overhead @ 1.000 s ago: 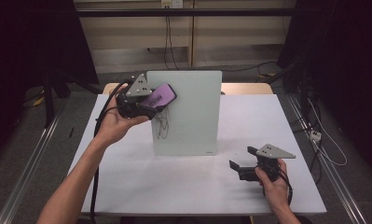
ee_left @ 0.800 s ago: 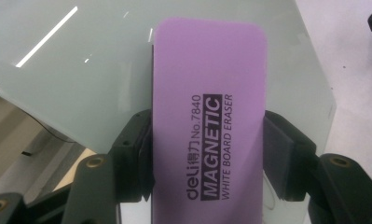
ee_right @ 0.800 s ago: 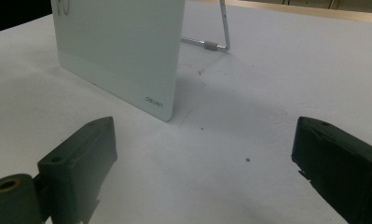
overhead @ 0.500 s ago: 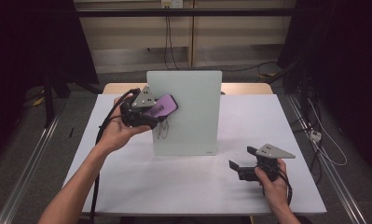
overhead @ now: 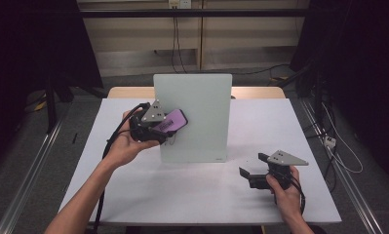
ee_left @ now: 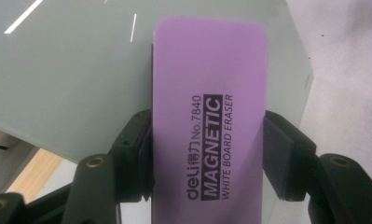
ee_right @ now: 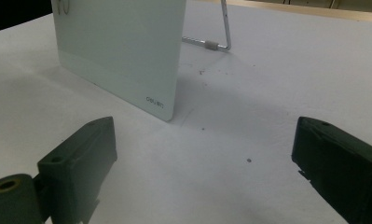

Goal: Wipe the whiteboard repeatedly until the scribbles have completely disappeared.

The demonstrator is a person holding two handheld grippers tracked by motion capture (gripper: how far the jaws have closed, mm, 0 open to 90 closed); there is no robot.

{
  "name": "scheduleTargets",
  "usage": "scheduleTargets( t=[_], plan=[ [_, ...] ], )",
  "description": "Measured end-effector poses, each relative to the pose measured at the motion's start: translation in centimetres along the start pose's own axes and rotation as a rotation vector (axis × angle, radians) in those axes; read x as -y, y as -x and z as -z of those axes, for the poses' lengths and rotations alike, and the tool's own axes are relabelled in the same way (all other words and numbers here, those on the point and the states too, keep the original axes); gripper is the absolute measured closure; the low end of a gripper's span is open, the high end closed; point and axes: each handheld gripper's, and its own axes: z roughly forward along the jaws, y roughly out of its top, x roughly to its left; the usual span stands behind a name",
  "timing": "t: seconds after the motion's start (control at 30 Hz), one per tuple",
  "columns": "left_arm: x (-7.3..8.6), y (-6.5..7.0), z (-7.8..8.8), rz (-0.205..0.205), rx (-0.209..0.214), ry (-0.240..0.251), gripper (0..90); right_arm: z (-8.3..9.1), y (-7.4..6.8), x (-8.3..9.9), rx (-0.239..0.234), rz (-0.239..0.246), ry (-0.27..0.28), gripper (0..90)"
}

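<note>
Nearest, the right tool (overhead: 253, 176) rests idle on the white surface (overhead: 192, 190), jaws apart and empty. Farther on, the left tool (overhead: 155, 130) is clamped on the purple eraser (ee_left: 210, 107), held flat to the upright whiteboard (overhead: 202, 97), apparently to wipe off its scribble.

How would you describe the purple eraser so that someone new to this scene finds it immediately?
Find the pale whiteboard standing upright in the middle of the white table. At its left edge the left gripper clamps a flat, rounded purple eraser against the board's face. It is the one coloured thing here, printed "MAGNETIC WHITE BOARD ERASER".
</note>
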Motion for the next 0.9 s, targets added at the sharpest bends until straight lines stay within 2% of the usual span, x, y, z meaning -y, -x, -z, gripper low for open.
scheduleTargets(
  t=[0.2, 0.43, 0.7, 0.9],
  plan=[
    [0.5, 0.4, -0.3, 0.011, 0.012, -0.006, 41.0, 0.1, 0.0, 0.0, -0.001, -0.001, 0.002, 6.6],
    [0.3, 0.0, -0.1, 0.018, 0.023, -0.003, 41.0, 0.0, 0.0, 0.0, 0.0, 0.001, 0.0, 6.5],
    [-1.0, -1.3, 1.1, 0.017, -0.017, 0.027, 41.0, 0.0, 0.0, 0.0, 0.001, 0.011, 0.0, 6.6],
    [-1.3, -2.2, 1.9, 0.049, -0.032, 0.066, 41.1, 0.1, 0.0, 0.0, 0.002, 0.007, 0.001, 6.5]
  ],
)
